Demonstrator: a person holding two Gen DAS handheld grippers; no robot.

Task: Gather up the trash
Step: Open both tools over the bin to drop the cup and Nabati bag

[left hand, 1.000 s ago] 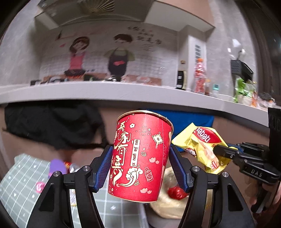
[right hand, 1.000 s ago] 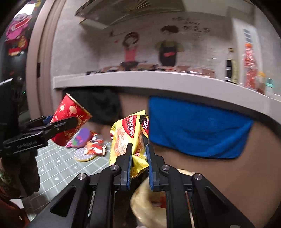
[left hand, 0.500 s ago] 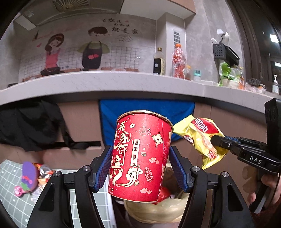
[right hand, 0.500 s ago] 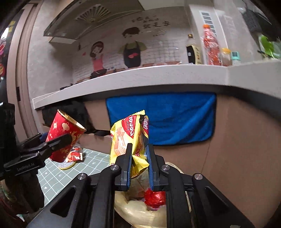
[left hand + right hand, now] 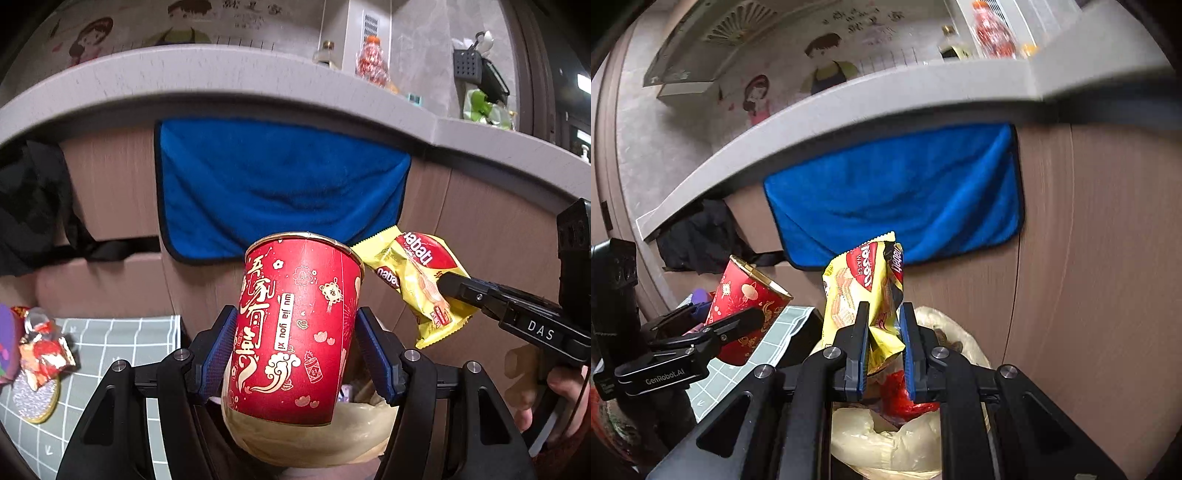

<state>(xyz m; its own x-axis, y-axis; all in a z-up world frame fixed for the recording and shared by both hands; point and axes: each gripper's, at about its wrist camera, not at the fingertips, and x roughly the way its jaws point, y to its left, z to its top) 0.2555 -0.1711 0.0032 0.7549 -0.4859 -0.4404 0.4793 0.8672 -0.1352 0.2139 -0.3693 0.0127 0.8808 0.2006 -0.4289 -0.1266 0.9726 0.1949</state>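
Red paper cup (image 5: 295, 332) ×1, left gripper (image 5: 295, 354) jaws pinching | yellow wafer wrapper (image 5: 862, 299) ×1, right gripper (image 5: 882, 354) jaws pinching | bin bag (image 5: 905, 443) ×1

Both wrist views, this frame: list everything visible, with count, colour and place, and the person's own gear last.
Paper cup: 1, red with gold print, in the left gripper, above the bag.
Wafer wrapper: 1, yellow and red, in the right gripper, above the bag.
Trash bag: 1, cream plastic, open below both grippers, red scrap inside.
Towel: 1, blue, hanging under the counter.
Dark cloth: 1, black, hanging left of the towel.
Grid mat: 1, grey-green, at left.
Crumpled wrappers: a small pile, red, silver and purple, on the mat.
Counter: 1, grey, bottles on it.
Wall cartoon: 2 figures, behind the counter.
Left gripper: black with blue pads, shut on the cup.
Right gripper: black with blue pads, shut on the wrapper.
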